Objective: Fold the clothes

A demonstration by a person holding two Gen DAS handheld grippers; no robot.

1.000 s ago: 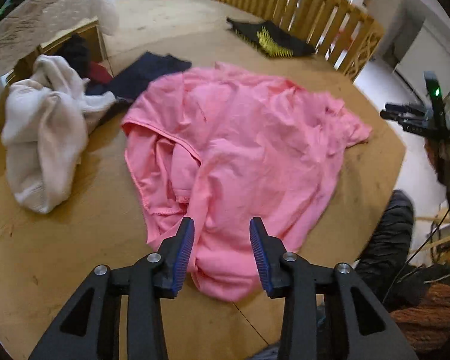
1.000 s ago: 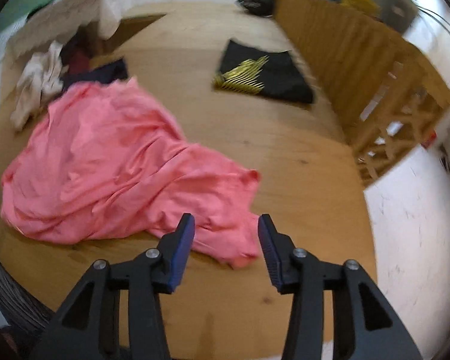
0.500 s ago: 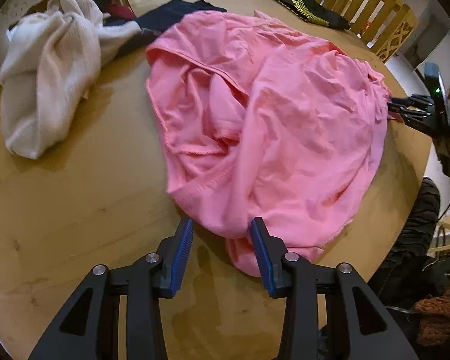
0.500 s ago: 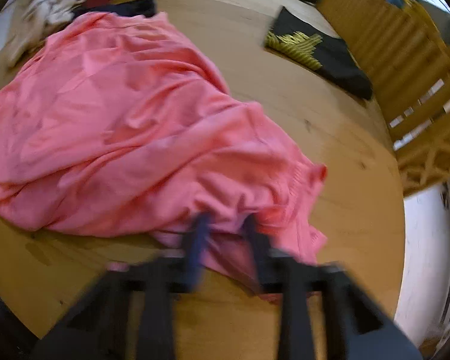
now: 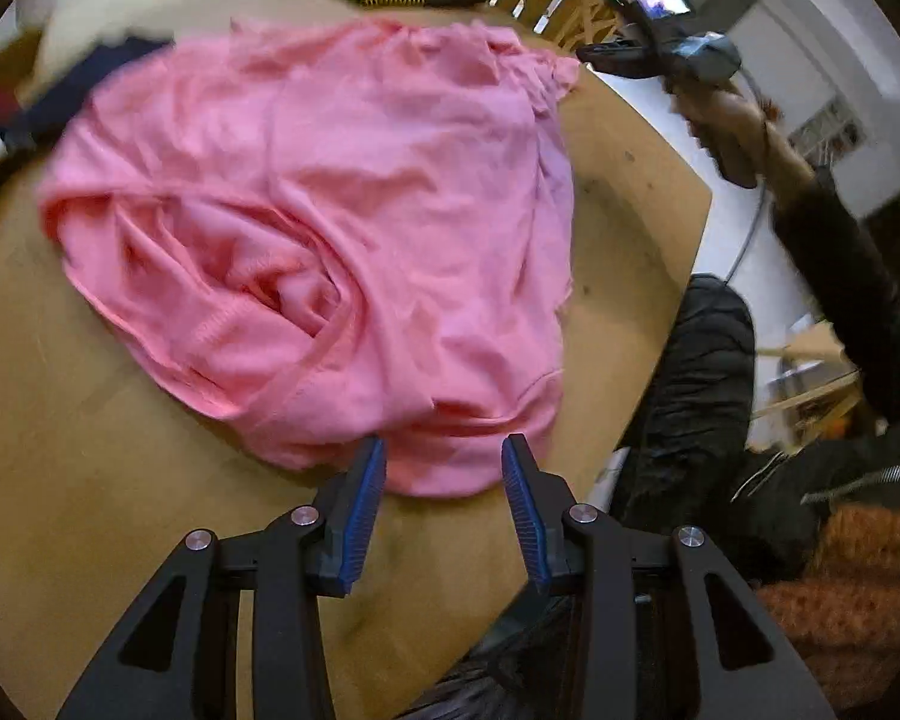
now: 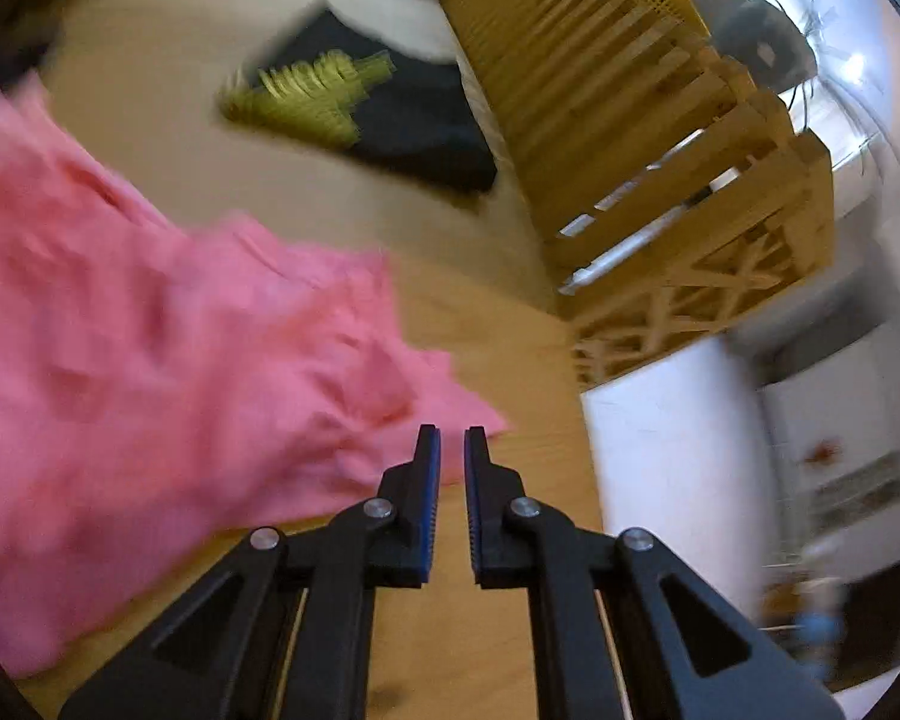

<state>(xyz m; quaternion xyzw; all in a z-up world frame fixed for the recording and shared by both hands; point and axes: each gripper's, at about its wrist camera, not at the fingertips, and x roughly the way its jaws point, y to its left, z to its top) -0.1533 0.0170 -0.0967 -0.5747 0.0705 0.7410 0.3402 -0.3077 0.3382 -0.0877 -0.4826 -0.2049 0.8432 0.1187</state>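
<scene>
A crumpled pink shirt lies spread over the round wooden table. My left gripper is open and points down at the shirt's near hem. A fold of pink cloth lies between its blue pads, which do not press on it. My right gripper stands at the shirt's far right corner. Its jaws are opening, with only a narrow gap between the pads. The corner lies at the tips, and no pad visibly presses on it. In the left wrist view the right gripper is held by a hand.
A folded black shirt with a yellow print lies at the table's far side. A wooden slatted railing runs beyond it. A navy garment sits at the far left. The person's dark trousers stand at the table's right edge.
My right gripper went from wide open to nearly shut at the shirt's corner and swung right. My left gripper shifted right along the near hem, still open.
</scene>
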